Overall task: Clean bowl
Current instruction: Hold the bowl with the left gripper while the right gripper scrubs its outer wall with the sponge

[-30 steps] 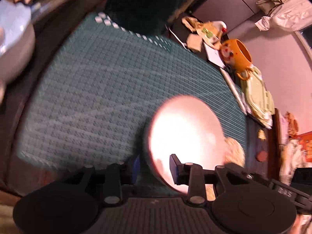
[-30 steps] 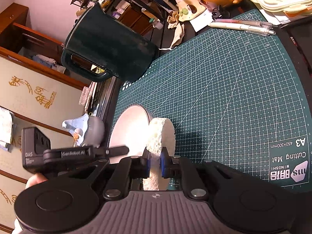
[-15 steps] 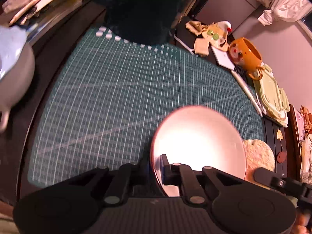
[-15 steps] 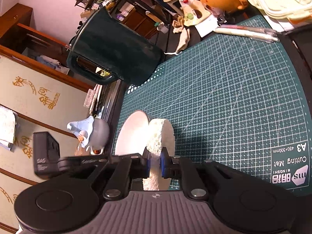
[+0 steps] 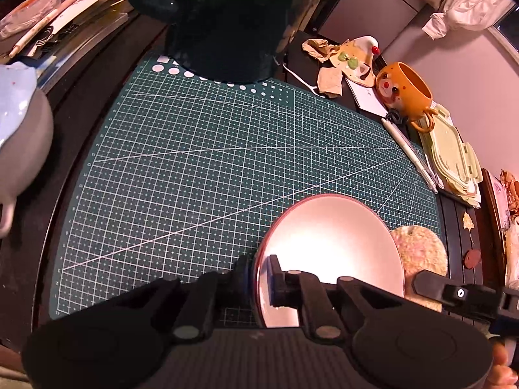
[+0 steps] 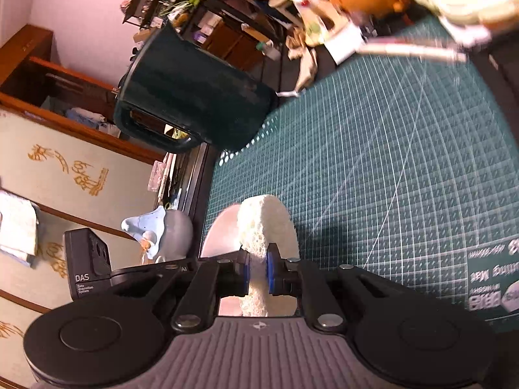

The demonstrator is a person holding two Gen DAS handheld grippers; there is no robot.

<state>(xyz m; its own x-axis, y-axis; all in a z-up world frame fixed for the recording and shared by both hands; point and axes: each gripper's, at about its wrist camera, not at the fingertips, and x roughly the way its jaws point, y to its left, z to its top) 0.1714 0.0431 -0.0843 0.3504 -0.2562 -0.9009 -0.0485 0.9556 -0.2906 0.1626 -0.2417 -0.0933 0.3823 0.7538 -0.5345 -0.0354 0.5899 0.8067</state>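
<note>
A small pale bowl [image 5: 331,243] is tipped up on edge over the green cutting mat [image 5: 211,162]. My left gripper [image 5: 259,270] clamps the bowl's near rim, one finger inside and one outside; its jaws are opening very slightly, with the rim still pinched between them. A round, pale, porous sponge [image 5: 418,249] sits just right of the bowl. In the right wrist view my right gripper [image 6: 258,272] is shut on that sponge [image 6: 262,227], whose flat face lies against the bowl [image 6: 223,236].
A dark green jug [image 5: 227,22] stands at the mat's far edge. At the left sits a grey pot [image 5: 19,129] with a blue cloth. An orange mug [image 5: 405,94], a pen [image 5: 408,152] and a pale green lidded box [image 5: 451,162] lie on the right.
My left jaws have closed onto the bowl's rim. The bowl now stands steeper, further right in the left wrist view. The sponge has stayed gripped beside the bowl, and the right wrist view has turned slightly.
</note>
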